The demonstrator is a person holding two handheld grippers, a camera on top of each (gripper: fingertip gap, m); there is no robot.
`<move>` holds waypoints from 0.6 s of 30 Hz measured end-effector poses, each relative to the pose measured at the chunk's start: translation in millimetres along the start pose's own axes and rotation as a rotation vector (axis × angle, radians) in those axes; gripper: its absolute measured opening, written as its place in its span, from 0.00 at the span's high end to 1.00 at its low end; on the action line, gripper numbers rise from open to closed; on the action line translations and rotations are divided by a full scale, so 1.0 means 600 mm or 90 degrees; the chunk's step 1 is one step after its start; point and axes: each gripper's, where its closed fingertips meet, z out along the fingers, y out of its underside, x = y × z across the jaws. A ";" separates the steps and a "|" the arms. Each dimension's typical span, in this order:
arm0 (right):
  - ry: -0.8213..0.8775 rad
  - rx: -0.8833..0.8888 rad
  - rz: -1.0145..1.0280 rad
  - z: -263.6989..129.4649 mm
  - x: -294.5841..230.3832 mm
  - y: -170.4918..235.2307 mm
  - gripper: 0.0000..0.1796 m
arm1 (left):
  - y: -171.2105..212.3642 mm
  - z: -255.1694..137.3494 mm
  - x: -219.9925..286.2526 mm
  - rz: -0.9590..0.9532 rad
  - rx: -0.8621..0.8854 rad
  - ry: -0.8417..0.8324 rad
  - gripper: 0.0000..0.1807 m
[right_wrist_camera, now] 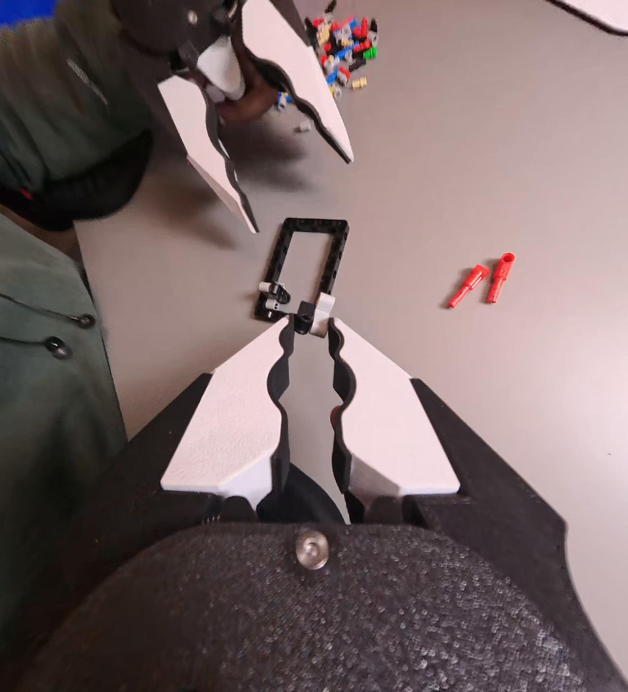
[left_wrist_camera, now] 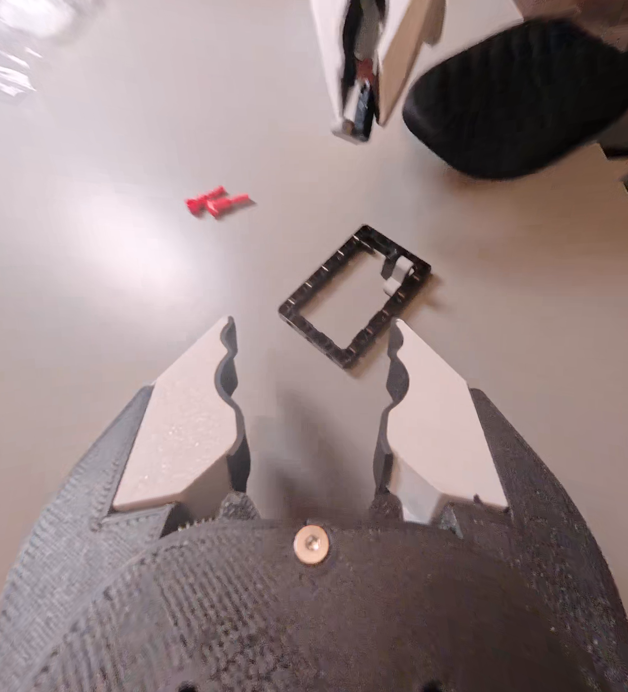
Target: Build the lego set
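Black rectangular lego frame (right_wrist_camera: 314,258) flat on table (right_wrist_camera: 454,187)

- left gripper (left_wrist_camera: 312,322): black textured 3D-printed body, layer lines visible, rounded hump nearest the camera with one silver screw (left_wrist_camera: 311,543) at centre
- its fingers (left_wrist_camera: 188,408): white angular wedges tapering to points, wavy black pads along the inner edges
- right gripper (right_wrist_camera: 309,321): same build, speckled black body, silver screw (right_wrist_camera: 312,548), white wedge fingers (right_wrist_camera: 230,419), scalloped black pads
- person: dark green garment (right_wrist_camera: 24,374) with dark buttons (right_wrist_camera: 57,348), black cuff (right_wrist_camera: 91,187)
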 end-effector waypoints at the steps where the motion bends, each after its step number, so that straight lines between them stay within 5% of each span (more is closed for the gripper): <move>1: 0.004 -0.016 -0.010 0.002 0.000 0.002 0.91 | 0.007 0.008 0.004 0.010 -0.023 0.025 0.54; 6: 0.003 -0.084 -0.059 0.008 -0.014 -0.005 0.91 | 0.019 0.039 0.017 0.066 -0.093 0.120 0.49; 9: 0.003 -0.111 -0.076 0.021 -0.021 -0.010 0.91 | 0.022 0.049 0.028 0.081 -0.107 0.150 0.57; 18: -0.035 -0.225 -0.125 0.083 -0.037 0.024 0.92 | 0.029 0.038 0.049 0.072 -0.096 0.087 0.65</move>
